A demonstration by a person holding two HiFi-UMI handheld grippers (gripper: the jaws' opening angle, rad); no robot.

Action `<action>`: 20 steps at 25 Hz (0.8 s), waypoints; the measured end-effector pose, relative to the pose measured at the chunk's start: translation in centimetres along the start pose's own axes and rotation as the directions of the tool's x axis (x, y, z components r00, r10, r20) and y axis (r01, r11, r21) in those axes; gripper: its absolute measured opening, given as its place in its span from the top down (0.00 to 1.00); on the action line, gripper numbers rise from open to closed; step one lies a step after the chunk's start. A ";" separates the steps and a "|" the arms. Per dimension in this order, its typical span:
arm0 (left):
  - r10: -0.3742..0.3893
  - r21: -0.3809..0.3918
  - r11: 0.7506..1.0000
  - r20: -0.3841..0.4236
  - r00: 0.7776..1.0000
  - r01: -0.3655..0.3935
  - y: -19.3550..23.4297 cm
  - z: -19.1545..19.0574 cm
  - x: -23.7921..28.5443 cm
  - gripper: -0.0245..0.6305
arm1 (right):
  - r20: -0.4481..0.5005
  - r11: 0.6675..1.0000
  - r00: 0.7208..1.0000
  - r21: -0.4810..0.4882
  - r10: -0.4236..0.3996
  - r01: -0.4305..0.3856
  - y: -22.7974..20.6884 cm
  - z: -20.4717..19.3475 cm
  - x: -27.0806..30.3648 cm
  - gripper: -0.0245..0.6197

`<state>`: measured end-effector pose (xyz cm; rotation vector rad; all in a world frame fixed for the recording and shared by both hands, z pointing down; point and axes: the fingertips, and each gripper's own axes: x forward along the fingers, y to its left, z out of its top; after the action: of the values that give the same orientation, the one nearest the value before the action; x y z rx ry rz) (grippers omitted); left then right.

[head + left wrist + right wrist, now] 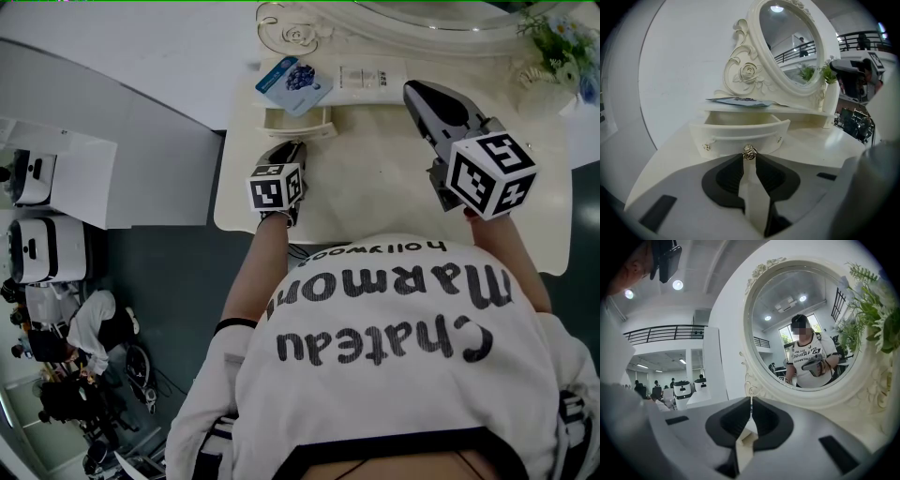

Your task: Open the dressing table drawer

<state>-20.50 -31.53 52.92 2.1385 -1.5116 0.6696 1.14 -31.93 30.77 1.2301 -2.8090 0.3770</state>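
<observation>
Far out on the left, beyond the table edge, we can see white machines [33, 216] parked on the floor and a few people [89, 328] gathered lower down. Coming across to the cream dressing table [375, 187], there's the drawer [740, 133]: it sits under the small shelf at the table's back left, and it's pulled out, its curved front standing clear of the shelf so we can look into the hollow behind it. A blue leaflet [293, 82] lies on top of that shelf. Right at the drawer front we've got the left gripper [750, 159], angled down, its two tips clamped on the little gold rose-shaped knob [749, 151] in the middle of the drawer front. Two smaller gold studs sit either side of it on the front.

Moving along, the oval mirror [787, 42] rises behind the shelf in its carved frame, tilted back a touch. Over to the right we find the right gripper [751, 404], held nearly level above the tabletop and aimed at the mirror. Its dark pads are pressed together with only a hairline slit between them and nothing in it. At the far right corner, a spray of flowers and green leaves [562, 42] stands beside the mirror frame.
</observation>
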 end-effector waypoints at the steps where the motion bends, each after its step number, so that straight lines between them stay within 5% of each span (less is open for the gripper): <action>1: 0.000 0.002 1.000 -0.002 1.000 0.000 0.0 0.0 0.0 0.81 | -0.001 1.000 1.000 -0.001 0.002 -0.002 0.0 0.0 0.0 0.92; 20: 0.027 -0.036 0.999 -0.030 0.999 -0.028 -0.1 -0.6 -0.3 0.84 | -0.007 1.000 1.000 0.005 0.005 -0.005 -0.2 -0.2 -0.2 0.92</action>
<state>-20.58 -30.89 53.19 2.0762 -1.5286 0.6751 1.41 -31.92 31.03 1.2205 -2.8075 0.3886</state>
